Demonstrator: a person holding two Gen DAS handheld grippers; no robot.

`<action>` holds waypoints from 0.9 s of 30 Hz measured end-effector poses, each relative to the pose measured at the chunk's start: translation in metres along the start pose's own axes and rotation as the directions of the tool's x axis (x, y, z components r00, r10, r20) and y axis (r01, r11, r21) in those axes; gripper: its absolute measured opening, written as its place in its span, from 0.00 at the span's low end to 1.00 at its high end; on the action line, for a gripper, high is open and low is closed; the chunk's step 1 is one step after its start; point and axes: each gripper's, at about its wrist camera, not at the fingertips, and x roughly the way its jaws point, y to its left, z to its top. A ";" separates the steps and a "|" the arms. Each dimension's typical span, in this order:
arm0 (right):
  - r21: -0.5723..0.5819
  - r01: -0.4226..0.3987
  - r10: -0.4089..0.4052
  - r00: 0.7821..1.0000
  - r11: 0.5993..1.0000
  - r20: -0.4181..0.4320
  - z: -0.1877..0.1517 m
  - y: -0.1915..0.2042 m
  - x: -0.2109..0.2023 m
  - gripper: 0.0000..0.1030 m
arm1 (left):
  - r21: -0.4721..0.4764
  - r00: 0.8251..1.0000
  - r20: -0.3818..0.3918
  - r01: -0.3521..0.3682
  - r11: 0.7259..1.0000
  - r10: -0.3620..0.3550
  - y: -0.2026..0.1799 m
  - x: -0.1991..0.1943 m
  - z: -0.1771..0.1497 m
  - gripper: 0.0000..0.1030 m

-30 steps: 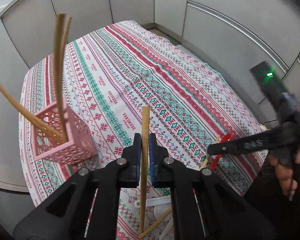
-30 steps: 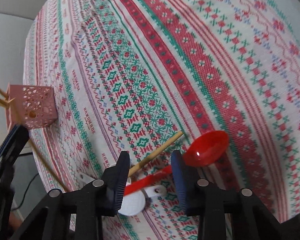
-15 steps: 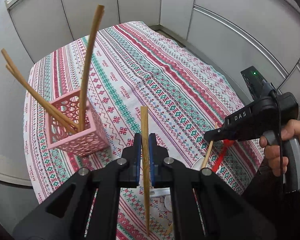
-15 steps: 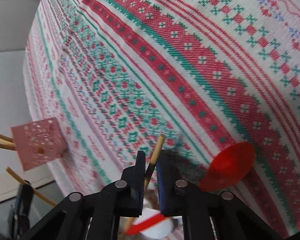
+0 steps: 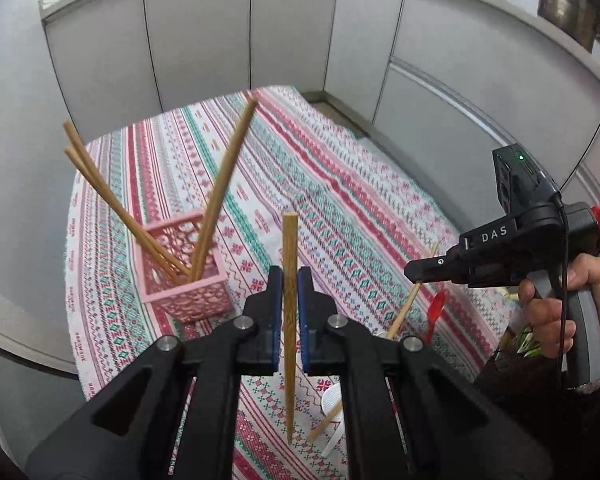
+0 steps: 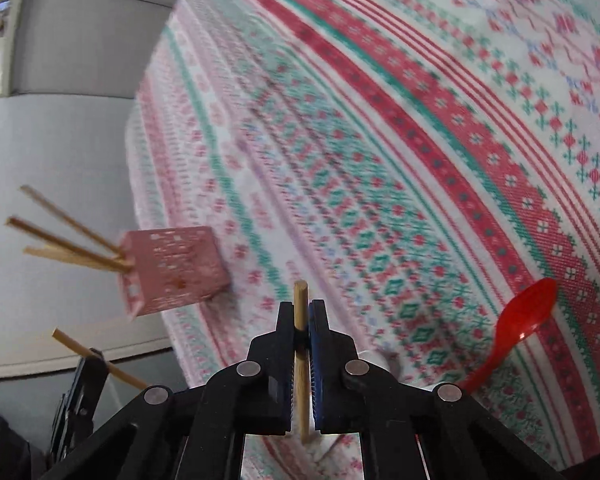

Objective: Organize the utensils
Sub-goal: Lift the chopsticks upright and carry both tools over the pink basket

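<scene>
Chopsticks | left claw clamps one chopstick upright near pink holder for insertion | right claw clamps another chopstick, right of holder, above counter

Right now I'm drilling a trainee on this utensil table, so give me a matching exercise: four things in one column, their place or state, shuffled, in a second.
Things:
1. red spoon
2. pink basket
3. left claw
4. right claw

States:
A. holds three chopsticks leaning out
B. lying on the tablecloth
C. shut on a chopstick, seen in the left wrist view
D. shut on a chopstick, seen in the right wrist view

Pairs: 1-B, 2-A, 3-C, 4-D
</scene>
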 end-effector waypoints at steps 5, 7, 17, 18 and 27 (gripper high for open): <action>-0.104 -0.014 0.023 0.996 0.994 0.084 -0.010 0.031 -0.031 0.05 | -0.038 0.996 0.090 0.009 0.999 -0.005 0.012 -0.033 0.004 0.08; -0.145 -0.010 0.028 0.992 0.989 0.126 -0.014 0.044 -0.041 0.05 | -0.059 0.992 0.125 0.013 0.998 -0.005 0.017 -0.045 0.006 0.08; -0.366 0.068 0.052 0.950 0.928 0.309 -0.039 0.113 -0.084 0.05 | -0.133 0.957 0.287 -0.005 0.991 0.043 0.035 -0.092 0.017 0.08; -0.382 0.071 0.059 0.946 0.922 0.318 -0.042 0.118 -0.085 0.05 | -0.141 0.948 0.312 -0.021 0.990 0.064 0.036 -0.099 0.018 0.08; -0.466 0.095 0.112 0.911 0.880 0.398 -0.057 0.150 -0.099 0.05 | -0.209 0.879 0.444 -0.085 0.974 0.172 0.049 -0.121 0.023 0.08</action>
